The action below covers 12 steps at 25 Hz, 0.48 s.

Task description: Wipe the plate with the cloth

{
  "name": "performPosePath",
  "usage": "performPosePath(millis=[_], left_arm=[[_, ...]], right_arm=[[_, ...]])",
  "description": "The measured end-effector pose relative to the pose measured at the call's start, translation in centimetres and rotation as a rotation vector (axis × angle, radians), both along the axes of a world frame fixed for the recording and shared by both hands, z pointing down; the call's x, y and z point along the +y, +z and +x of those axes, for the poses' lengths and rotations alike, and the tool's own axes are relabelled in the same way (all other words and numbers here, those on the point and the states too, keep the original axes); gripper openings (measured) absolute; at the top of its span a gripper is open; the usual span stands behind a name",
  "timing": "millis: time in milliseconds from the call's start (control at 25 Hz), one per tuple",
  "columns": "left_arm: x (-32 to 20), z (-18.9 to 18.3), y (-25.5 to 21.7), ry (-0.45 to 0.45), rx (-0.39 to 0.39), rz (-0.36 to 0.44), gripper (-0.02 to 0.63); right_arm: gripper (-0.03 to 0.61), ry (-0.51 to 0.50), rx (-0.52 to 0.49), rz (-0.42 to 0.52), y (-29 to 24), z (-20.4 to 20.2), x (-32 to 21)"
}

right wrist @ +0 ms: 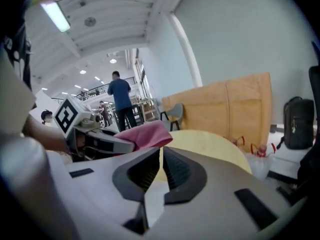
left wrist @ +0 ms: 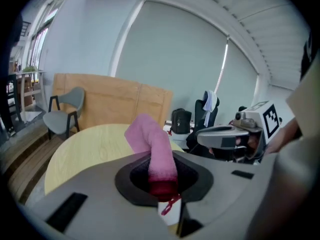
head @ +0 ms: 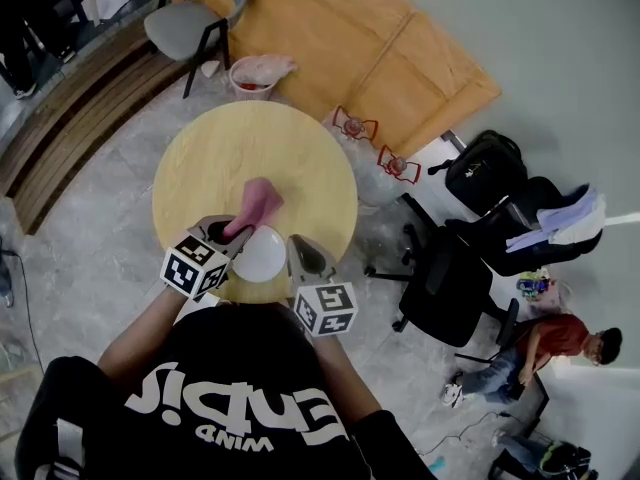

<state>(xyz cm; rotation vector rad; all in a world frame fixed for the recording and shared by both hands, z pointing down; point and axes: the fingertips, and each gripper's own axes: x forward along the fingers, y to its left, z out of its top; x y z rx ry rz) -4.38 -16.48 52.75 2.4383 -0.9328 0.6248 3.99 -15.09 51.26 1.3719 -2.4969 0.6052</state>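
Observation:
Over the near edge of the round yellow table (head: 230, 158), both grippers are lifted close together. My left gripper (head: 232, 233) is shut on a pink cloth (head: 258, 203), which sticks out past the jaws and droops at its far end. In the left gripper view the cloth (left wrist: 152, 144) rises from between the dark pads of that gripper (left wrist: 162, 184). My right gripper (head: 298, 253) is shut on the rim of a white plate (head: 260, 254) held between the two grippers. The right gripper view shows the plate (right wrist: 154, 204) edge-on as a thin white sliver between the jaws (right wrist: 161, 166), with the cloth (right wrist: 145, 135) just left of it.
A grey chair (head: 190, 13) and a pink-filled basin (head: 255, 73) stand beyond the table, beside a large wooden board (head: 360, 38). Black office chairs (head: 450, 278) and a backpack (head: 485, 168) are at the right. One person sits at the lower right (head: 560, 343); another stands far off (right wrist: 120, 101).

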Motion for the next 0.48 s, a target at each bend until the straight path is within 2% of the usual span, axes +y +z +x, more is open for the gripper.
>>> performPosePath(millis=[120, 280, 400, 480], left_arm=[[-0.2, 0.9, -4.0, -0.01, 0.068, 0.095, 0.051], [0.3, 1.2, -8.5, -0.025, 0.163, 0.24, 0.051], [1.1, 0.5, -10.2, -0.051, 0.146, 0.405, 0.051], [1.6, 0.2, -10.3, -0.069, 0.132, 0.456, 0.051]], right_arm=[[0.029, 0.009, 0.026, 0.129, -4.5, -0.4, 0.3], [0.025, 0.041, 0.066, 0.228, -8.0, -0.9, 1.4], [0.023, 0.072, 0.045, 0.243, -8.8, -1.0, 2.2], [0.023, 0.089, 0.035, 0.238, -8.6, -0.9, 2.4]])
